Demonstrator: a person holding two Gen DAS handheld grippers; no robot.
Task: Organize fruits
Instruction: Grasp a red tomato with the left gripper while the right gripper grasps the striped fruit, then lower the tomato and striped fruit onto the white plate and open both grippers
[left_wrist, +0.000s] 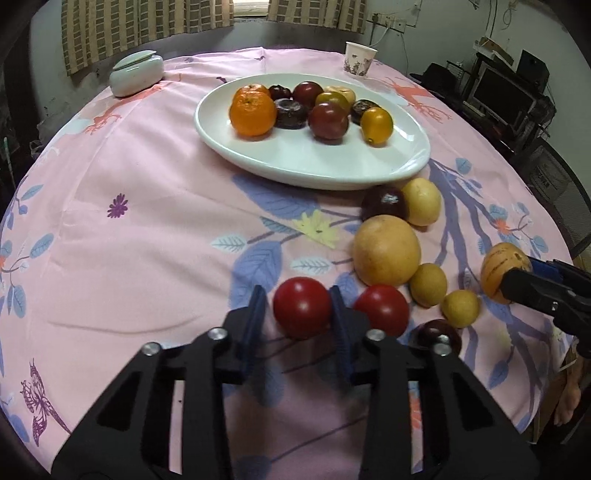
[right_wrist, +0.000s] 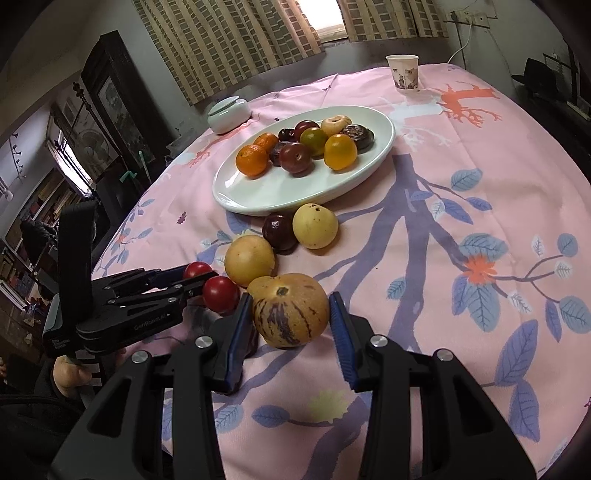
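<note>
A white oval plate (left_wrist: 332, 162) (right_wrist: 266, 192) holds several fruits: oranges, dark plums, yellow ones. Loose fruits lie on the pink cloth in front of it. My left gripper (left_wrist: 298, 310) is open around a red tomato (left_wrist: 302, 307), fingers on either side with small gaps. A second red tomato (left_wrist: 382, 310) lies just right of it. My right gripper (right_wrist: 290, 314) is open around a striped yellow-purple melon (right_wrist: 290, 309), which also shows in the left wrist view (left_wrist: 504, 267). The left gripper (right_wrist: 192, 278) also shows in the right wrist view, around the first tomato (right_wrist: 197, 269).
Loose fruits near the plate: a large yellow fruit (left_wrist: 386, 251), a pale yellow one (left_wrist: 421, 201), dark plums (left_wrist: 384, 202), small yellow ones (left_wrist: 428, 284). A pale lidded jar (left_wrist: 136, 73) and a paper cup (left_wrist: 359, 59) stand at the far edge.
</note>
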